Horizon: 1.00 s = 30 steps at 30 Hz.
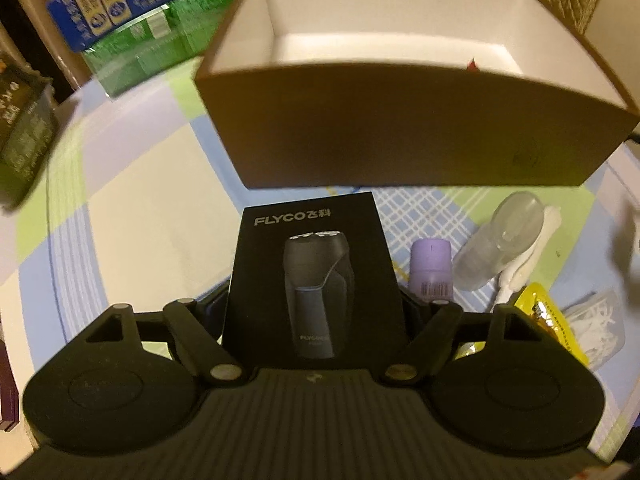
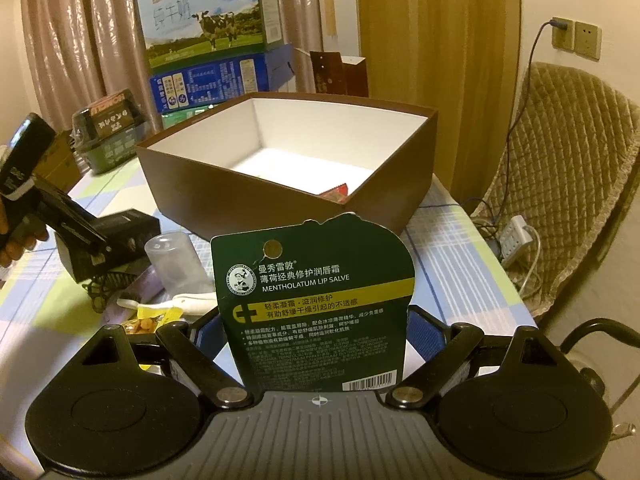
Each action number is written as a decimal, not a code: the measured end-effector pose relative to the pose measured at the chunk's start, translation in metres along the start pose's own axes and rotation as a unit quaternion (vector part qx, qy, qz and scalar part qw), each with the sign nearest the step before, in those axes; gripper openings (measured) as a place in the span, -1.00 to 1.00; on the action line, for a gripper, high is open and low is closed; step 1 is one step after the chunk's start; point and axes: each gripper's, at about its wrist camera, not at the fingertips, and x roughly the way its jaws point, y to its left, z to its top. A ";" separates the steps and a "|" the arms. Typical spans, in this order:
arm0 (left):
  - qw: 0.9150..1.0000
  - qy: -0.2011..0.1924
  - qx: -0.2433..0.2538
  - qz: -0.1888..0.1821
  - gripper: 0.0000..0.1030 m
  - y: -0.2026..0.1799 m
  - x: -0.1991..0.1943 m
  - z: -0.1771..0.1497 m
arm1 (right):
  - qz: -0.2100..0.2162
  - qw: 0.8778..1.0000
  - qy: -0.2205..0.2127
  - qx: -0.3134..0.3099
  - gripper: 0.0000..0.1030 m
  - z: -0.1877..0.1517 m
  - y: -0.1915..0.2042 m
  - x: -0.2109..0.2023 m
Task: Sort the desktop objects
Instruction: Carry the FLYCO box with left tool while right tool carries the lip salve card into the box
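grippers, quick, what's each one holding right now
left gripper: closed on the black shaver box.
right gripper: closed on the green lip salve card.

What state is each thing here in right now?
Left gripper: shut on the shaver box.
Shaver box: held, outside the bin.
Right gripper: shut on the lip salve card.
Lip salve card: held upright.
Brown bin: open, nearly empty.
Clear bottle: lying on the table, capped.

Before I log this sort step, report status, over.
Left gripper shut on shaver box. Right gripper shut on lip salve card. Brown box ahead, path open.
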 end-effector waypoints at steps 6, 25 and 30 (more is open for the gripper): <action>0.999 -0.036 -0.014 0.003 0.50 0.009 -0.035 0.001 | 0.007 1.000 -0.004 0.004 0.71 0.005 -0.002 -0.005; 0.989 -0.148 0.010 -0.020 0.50 -0.005 -0.104 0.060 | 0.073 0.994 -0.073 0.022 0.71 0.101 -0.002 -0.036; 0.986 -0.159 0.022 -0.033 0.50 -0.015 -0.098 0.092 | 0.072 0.994 -0.083 0.000 0.71 0.135 0.000 -0.013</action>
